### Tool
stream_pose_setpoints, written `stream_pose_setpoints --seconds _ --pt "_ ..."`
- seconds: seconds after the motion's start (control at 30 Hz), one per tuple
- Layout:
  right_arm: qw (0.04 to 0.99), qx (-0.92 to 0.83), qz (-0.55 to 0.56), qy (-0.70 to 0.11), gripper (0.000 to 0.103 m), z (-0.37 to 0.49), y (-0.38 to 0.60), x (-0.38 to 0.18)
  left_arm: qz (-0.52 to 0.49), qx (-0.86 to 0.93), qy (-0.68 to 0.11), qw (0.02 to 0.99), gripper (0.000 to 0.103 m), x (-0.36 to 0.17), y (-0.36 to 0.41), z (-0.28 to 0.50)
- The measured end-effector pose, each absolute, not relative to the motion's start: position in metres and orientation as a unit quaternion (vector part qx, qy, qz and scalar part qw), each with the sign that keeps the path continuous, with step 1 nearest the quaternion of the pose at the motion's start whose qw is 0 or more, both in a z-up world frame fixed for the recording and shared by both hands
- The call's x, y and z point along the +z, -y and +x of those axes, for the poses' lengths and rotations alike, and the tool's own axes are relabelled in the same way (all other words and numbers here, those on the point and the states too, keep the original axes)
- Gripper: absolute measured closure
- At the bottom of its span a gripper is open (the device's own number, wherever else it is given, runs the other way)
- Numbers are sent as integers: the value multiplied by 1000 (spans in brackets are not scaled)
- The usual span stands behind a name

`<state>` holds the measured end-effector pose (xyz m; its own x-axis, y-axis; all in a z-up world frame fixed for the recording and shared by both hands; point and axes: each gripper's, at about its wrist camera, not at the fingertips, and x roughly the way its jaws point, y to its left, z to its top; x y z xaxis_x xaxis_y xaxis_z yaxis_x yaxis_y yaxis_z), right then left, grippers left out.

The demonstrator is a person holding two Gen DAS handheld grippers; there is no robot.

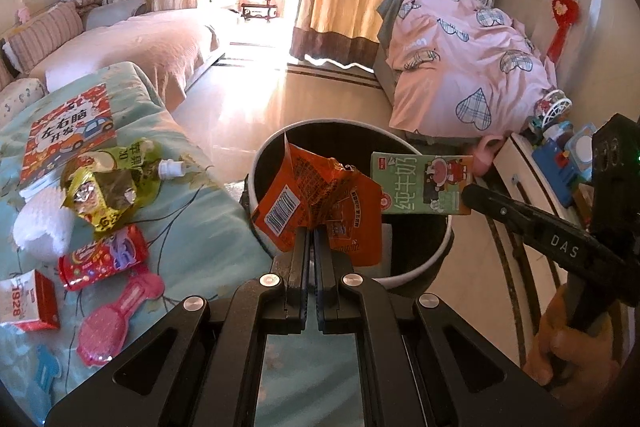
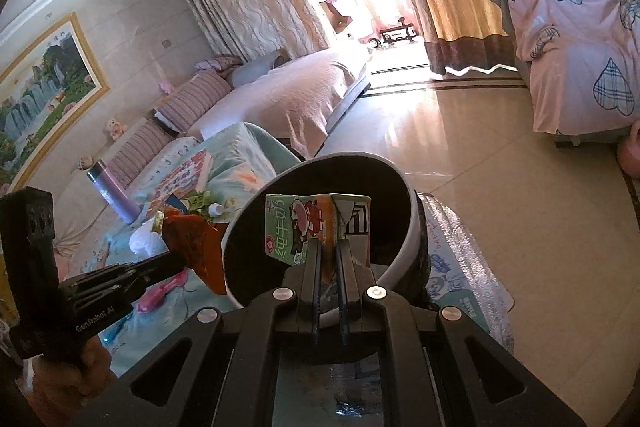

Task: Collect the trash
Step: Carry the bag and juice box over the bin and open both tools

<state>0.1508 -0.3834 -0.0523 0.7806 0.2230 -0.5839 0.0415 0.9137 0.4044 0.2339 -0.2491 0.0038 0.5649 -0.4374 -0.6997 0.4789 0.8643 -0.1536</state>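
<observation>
Left gripper: matt black plastic, bright metal screws. In its jaws an orange wrapper, glossy crinkled foil. Ahead, bin: smooth pale plastic rim, dark inside. Right of it, milk carton: printed, satin card. Left, bedspread: soft matt cloth. Floor: polished glossy tile

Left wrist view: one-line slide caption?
Left tongs hold an orange wrapper over the trash bin; right tongs bring a milk carton.
</observation>
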Motion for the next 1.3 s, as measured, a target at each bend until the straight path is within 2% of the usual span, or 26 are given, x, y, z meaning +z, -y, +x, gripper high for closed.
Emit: stream_pose_setpoints --seconds 0.37,0.43,0.5,0.53,0.63,0.7,0.73,0.8,0.9,1.0,1.3 --pt "913 45 188 -360 95 174 383 -60 24 -262 -411 873 98 -7 269 256" --pt "911 46 190 -364 91 178 383 -62 18 -263 -416 870 92 -9 269 258" --pt "910 47 191 -366 90 178 382 -62 15 -259 -415 872 66 -10 266 257" --pt "909 47 194 -365 88 177 383 -62 13 -257 -412 874 62 -10 264 255" --pt "911 50 202 -357 71 171 382 -59 4 -256 -412 874 60 -10 253 248" --pt "913 53 205 -350 52 166 380 -55 -2 -252 -412 876 58 -11 243 243" --pt "914 55 207 -345 47 163 378 -53 -5 -250 -411 877 57 -11 238 240" --pt "916 59 209 -337 30 157 372 -50 -9 -242 -408 880 51 -13 224 232" --pt "920 71 208 -324 17 147 357 -43 -15 -230 -407 884 51 -15 203 219" --pt "920 85 210 -321 13 143 340 -40 -29 -223 -411 884 51 -19 181 204" --pt "907 130 208 -343 13 129 278 -54 -29 -177 -403 897 51 -24 120 164"
